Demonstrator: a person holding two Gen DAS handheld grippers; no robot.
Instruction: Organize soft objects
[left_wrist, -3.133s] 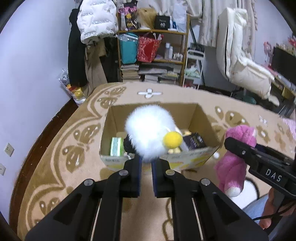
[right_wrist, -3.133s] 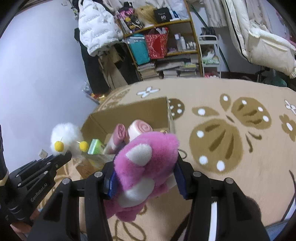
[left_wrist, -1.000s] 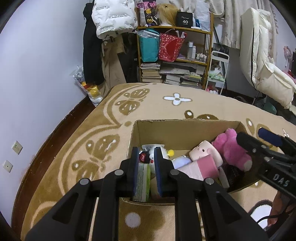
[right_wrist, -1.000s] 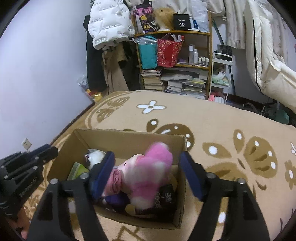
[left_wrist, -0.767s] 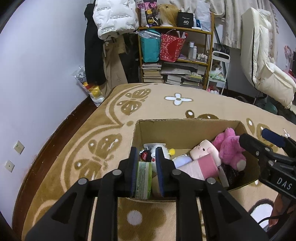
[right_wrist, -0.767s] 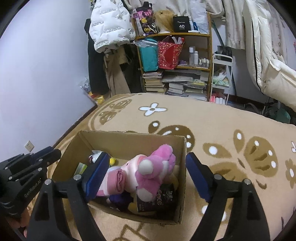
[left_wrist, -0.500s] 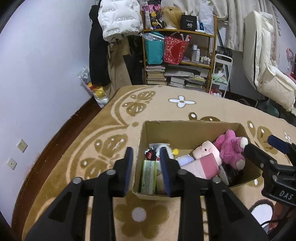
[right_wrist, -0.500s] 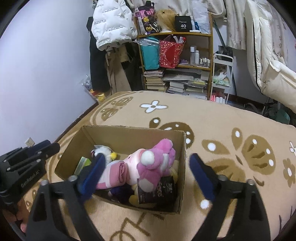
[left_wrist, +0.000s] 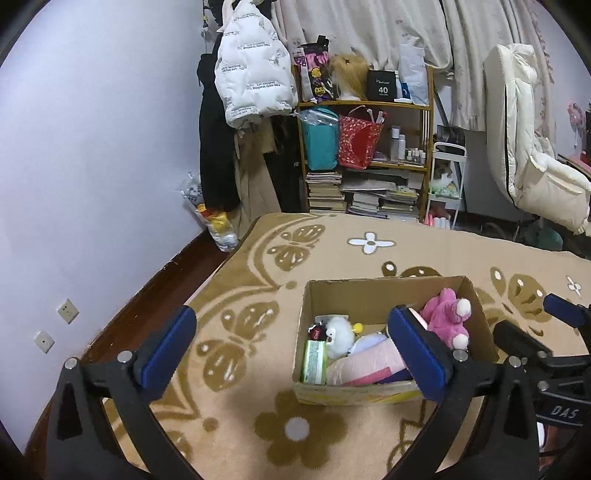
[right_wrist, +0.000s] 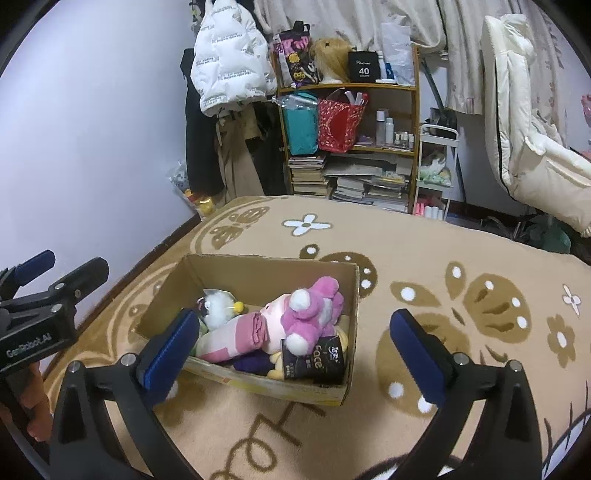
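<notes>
Left wrist view: box (left_wrist: 384, 295) on the rug (left_wrist: 332, 243), right of centre, open at the top. Inside, at the left, white fluffy toy (left_wrist: 340, 334); at the far right, pink plush (left_wrist: 445, 319); evidently dropped there as the sorted soft items. Left gripper (left_wrist: 291, 350) just opened, now spread wide, nothing between the pads, touching nothing, hovering near and above the box. Right gripper (left_wrist: 528, 328) seen at the right edge, apart from the box.

Right wrist view: same box (right_wrist: 258, 271), pink plush (right_wrist: 314, 306) lying across a pink roll, white toy (right_wrist: 218, 304) at the left. Right gripper (right_wrist: 291, 345) just opened, spread fully, empty, clear of the contents. Left gripper (right_wrist: 62, 269) at the left edge, a hand (right_wrist: 33, 406) below it.
</notes>
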